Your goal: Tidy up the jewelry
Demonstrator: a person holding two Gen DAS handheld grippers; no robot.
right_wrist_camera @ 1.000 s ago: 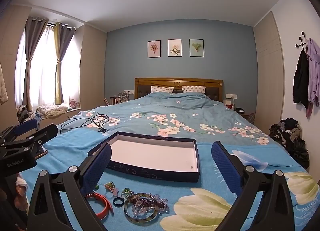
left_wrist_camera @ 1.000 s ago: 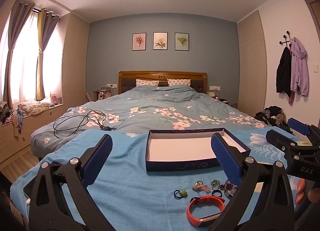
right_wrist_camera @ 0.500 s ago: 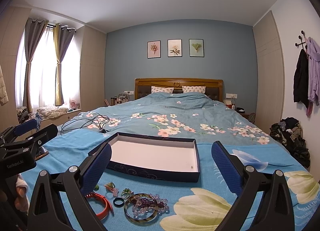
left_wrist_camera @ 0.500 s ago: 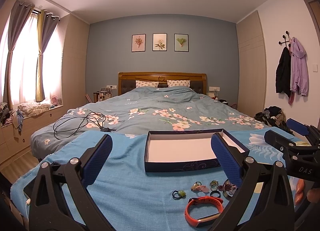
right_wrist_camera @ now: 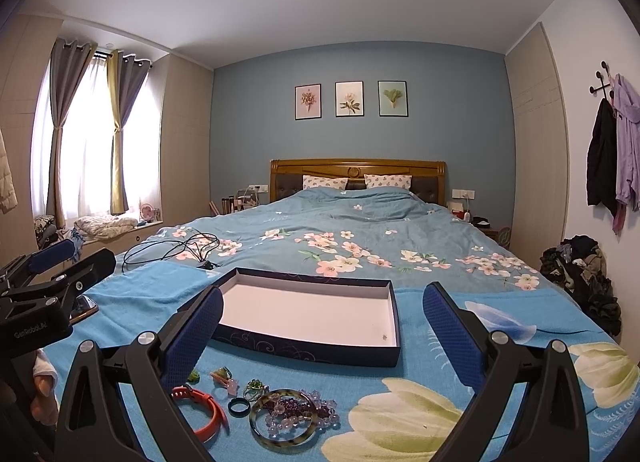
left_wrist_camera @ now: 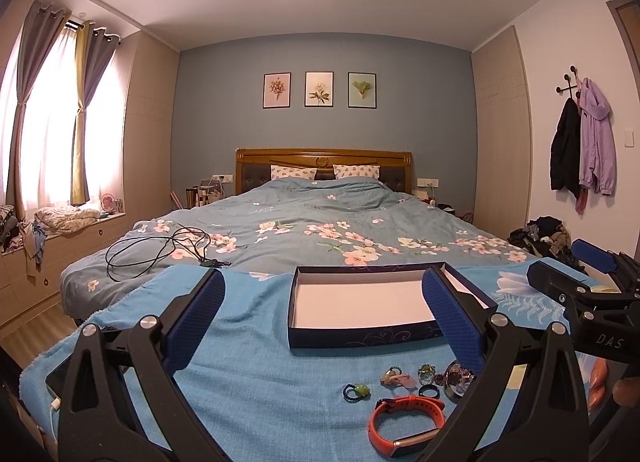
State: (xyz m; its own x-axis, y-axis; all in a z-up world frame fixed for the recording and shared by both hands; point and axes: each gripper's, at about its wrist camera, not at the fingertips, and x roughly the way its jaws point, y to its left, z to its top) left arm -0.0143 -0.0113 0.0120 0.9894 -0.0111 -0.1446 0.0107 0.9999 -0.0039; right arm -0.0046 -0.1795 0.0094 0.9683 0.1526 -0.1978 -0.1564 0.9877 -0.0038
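Shallow dark-blue cardboard box point(right_wrist_camera: 308, 346), white inside, empty, ahead of both spread, empty grippers: left gripper point(left_wrist_camera: 324, 312), right gripper point(right_wrist_camera: 322, 328). Below them: orange wristband point(left_wrist_camera: 406, 424), tortoiseshell bangle point(right_wrist_camera: 285, 426) around purple beads, small rings. Wristband partly hidden in right view.

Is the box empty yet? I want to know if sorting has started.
Empty. The box shows only its bare white floor in both views; the bracelets and rings lie on the towel before it.
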